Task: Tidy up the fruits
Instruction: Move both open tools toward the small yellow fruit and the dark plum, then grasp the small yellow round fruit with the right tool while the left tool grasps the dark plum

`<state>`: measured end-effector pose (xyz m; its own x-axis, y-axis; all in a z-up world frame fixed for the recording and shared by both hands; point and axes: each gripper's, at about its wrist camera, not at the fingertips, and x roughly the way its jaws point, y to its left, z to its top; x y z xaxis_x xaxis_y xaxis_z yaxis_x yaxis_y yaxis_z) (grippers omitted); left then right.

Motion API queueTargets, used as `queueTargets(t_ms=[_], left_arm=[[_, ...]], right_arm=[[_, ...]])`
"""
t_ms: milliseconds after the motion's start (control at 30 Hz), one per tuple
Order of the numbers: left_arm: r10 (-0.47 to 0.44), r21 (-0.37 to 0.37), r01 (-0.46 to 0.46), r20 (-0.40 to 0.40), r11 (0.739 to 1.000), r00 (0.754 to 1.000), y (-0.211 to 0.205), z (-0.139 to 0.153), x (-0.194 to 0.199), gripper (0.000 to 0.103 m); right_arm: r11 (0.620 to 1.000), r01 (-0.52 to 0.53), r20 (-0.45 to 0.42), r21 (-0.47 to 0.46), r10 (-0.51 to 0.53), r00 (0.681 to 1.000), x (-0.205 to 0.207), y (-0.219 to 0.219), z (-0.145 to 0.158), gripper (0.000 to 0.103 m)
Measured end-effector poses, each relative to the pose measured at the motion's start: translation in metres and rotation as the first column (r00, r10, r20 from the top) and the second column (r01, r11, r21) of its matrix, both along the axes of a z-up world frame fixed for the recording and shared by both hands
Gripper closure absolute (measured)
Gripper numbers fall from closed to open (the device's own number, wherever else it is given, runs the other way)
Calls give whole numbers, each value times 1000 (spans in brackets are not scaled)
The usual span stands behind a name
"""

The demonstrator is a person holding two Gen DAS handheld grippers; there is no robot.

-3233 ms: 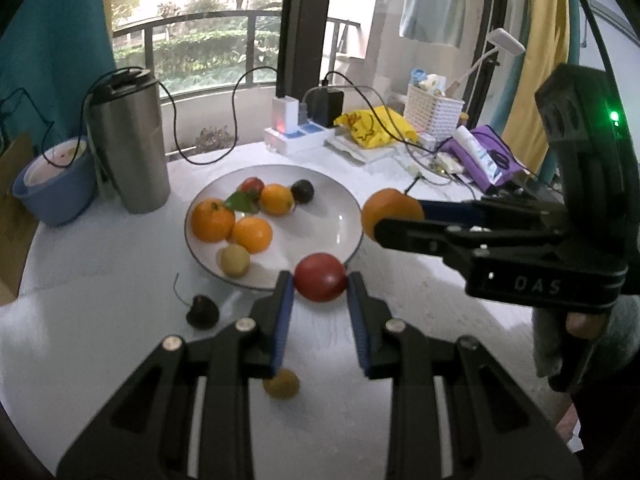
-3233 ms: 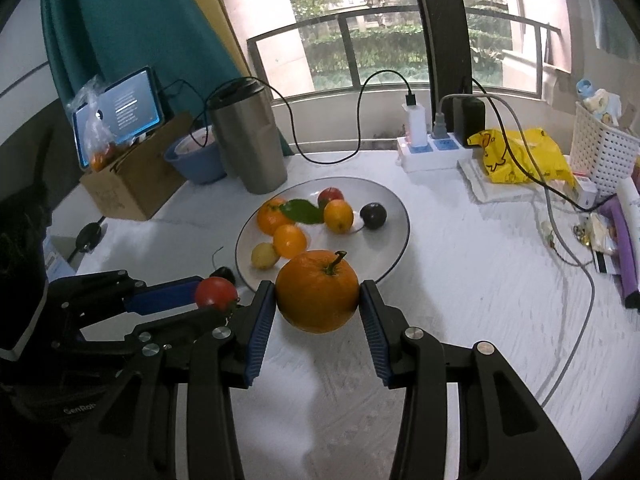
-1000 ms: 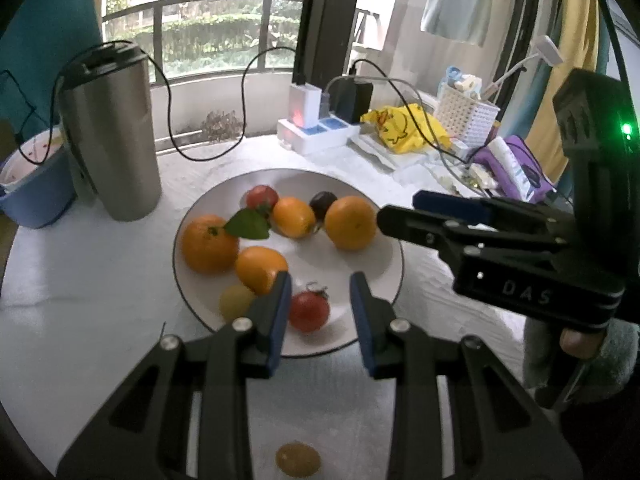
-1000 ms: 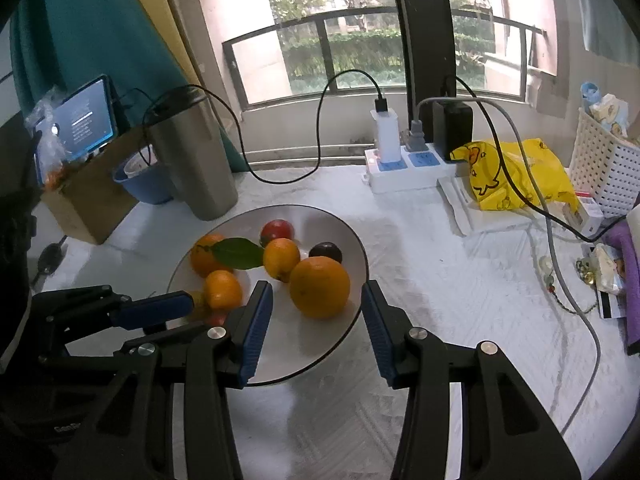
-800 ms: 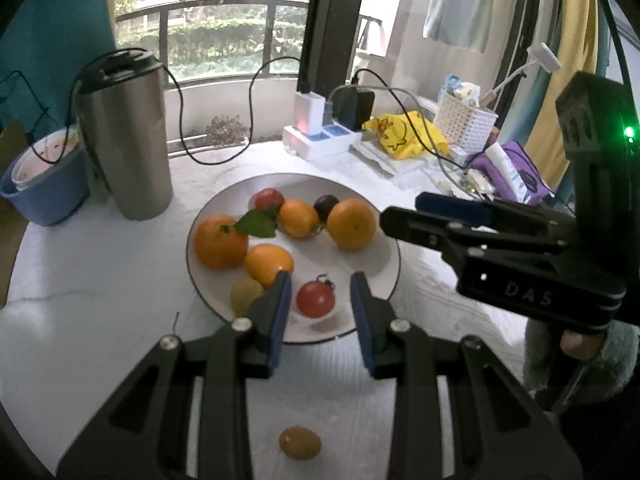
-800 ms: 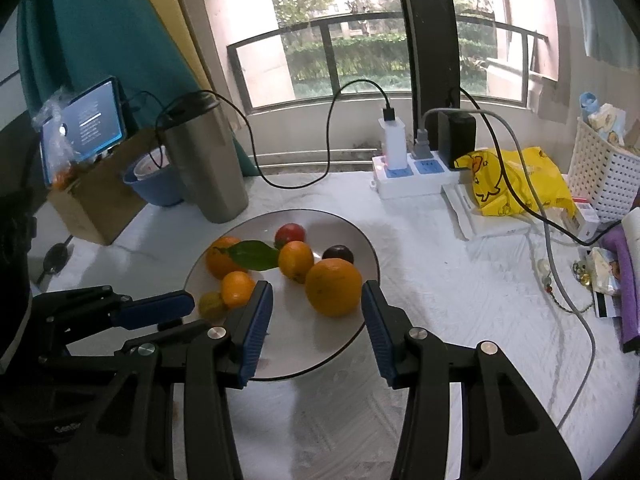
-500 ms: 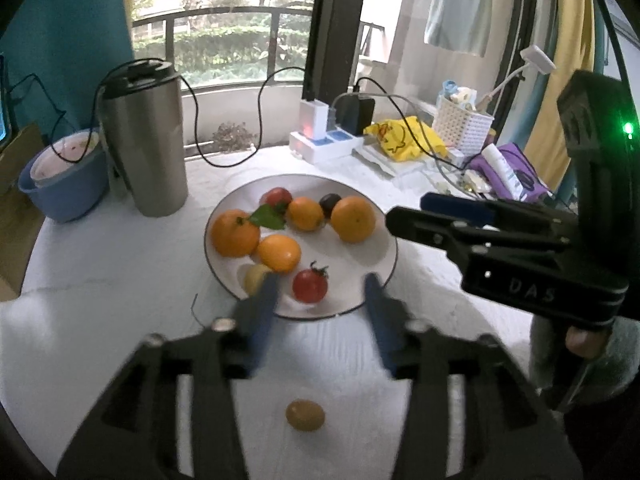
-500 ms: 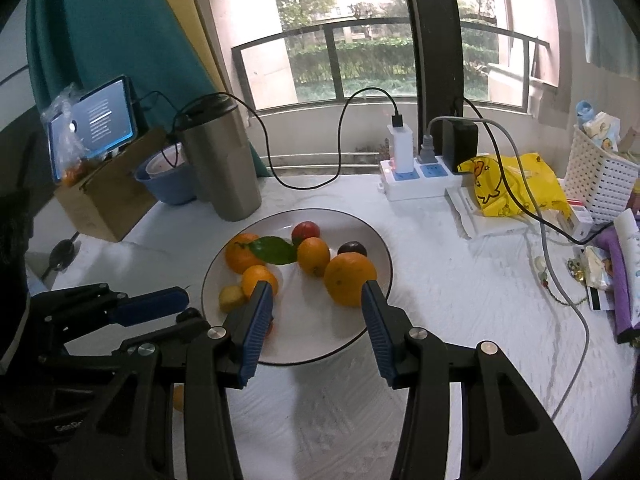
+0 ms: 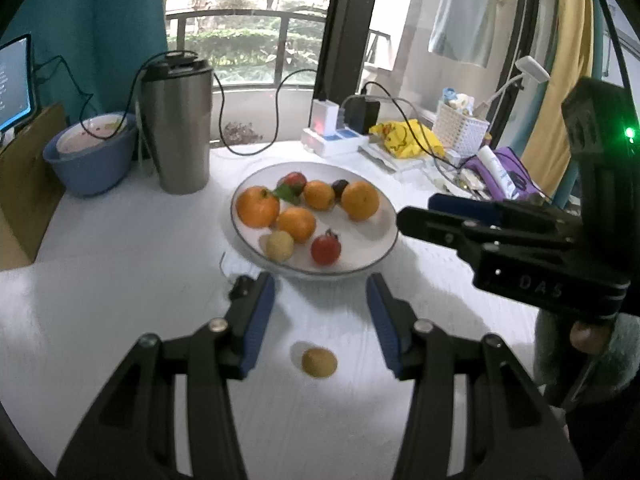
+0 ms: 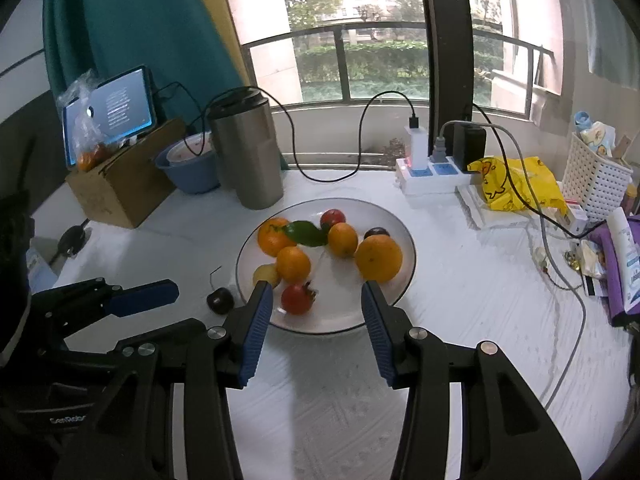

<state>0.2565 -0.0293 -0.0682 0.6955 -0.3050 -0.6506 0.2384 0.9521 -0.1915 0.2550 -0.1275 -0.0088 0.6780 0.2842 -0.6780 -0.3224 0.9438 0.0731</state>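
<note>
A white plate (image 9: 374,256) (image 10: 404,240) holds several fruits: oranges, a red tomato (image 9: 325,249) (image 10: 297,298), a pale yellow fruit (image 9: 279,245) and dark plums. My left gripper (image 9: 320,294) is open and empty, held just short of the plate's near rim. A small brown fruit (image 9: 318,362) lies on the table between its fingers. A dark fruit (image 10: 219,300) lies on the table left of the plate. My right gripper (image 10: 317,302) is open and empty over the plate's near edge.
A steel flask (image 9: 176,124) and a blue bowl (image 9: 92,158) stand behind the plate to the left. A power strip (image 10: 430,178), a yellow bag (image 10: 516,188), a white basket (image 10: 598,184) and cables lie at the right. A cardboard box with a tablet (image 10: 116,188) stands at the far left.
Both grippers let go of their fruit, the tomato and the big orange, on the plate. Both have since drawn back from the plate, and the left jaws have opened wider.
</note>
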Motion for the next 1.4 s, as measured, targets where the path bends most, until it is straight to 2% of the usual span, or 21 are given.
queueTargets(t_ms=[567,833,1067,1167,1300,1400], left_arm=[[26,-19,-27,-54,999,998,35,-30,-27,53],[69,-26,-71,-81,997,994,54,-43,-27,54],[82,-32,-86,-92,996,992,60,-47,-23,54],[82,-28,-85,-98,996,992,60,-49,-20,54],[81,-14,-83,-103,996,991,58,-51,-13,54],[82,-7,-83,-107,997,991,55,-52,-6,54]], right_arm=[[999,-43,-86,-7,42,995,-22,31,-27,54],[994,-110,-157,20,111,981,-26,60,-49,54],[989,-145,-228,3,142,963,-25,75,-68,54],[988,-156,-239,-6,150,959,-26,76,-72,61],[986,-169,-245,-8,162,956,-25,77,-75,77],[983,-181,-241,1,176,955,-24,75,-74,77]])
